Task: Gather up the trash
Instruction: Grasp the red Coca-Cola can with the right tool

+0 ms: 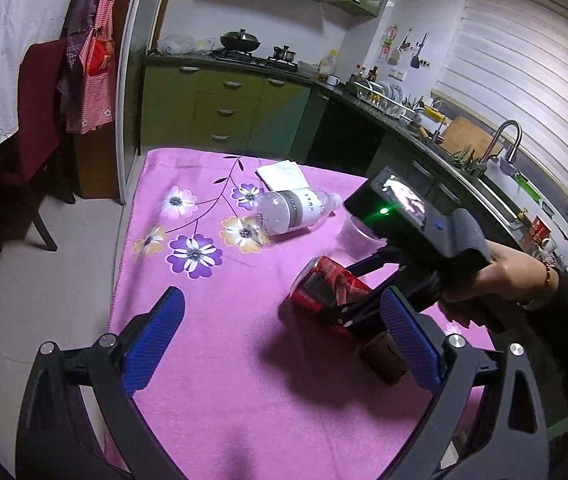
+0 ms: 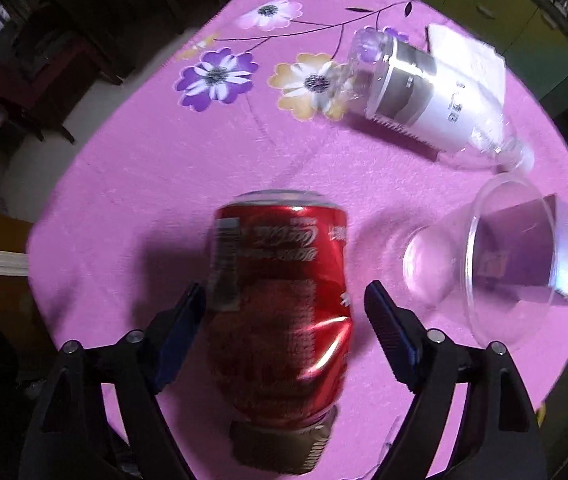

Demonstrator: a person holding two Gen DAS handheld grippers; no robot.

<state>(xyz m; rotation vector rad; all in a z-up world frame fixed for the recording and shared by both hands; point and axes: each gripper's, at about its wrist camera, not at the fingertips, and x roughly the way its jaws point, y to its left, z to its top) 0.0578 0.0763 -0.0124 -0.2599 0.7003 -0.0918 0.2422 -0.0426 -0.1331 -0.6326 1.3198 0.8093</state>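
**One can, one bottle, one cup on the pink counter**

The counter (image 1: 212, 360) under its flowered pink cloth carried one dented red cola can (image 2: 280, 304), one clear plastic bottle (image 2: 415, 96) lying on its side, one clear plastic cup (image 2: 483, 264) tipped over, and one folded white napkin (image 1: 282, 174) beyond the bottle.

The right tongs (image 2: 284, 320) pointed down over the can with the jaws wide — the can lay between the blue pads, the right pad clearly apart from it, the left too blurred to judge.

The left tongs (image 1: 280, 340) stood wide and empty above the cloth.

A brown cylinder (image 2: 280, 444) beside the can's end was half hidden — its identity unclear. A dark card seen through the cup was unreadable.
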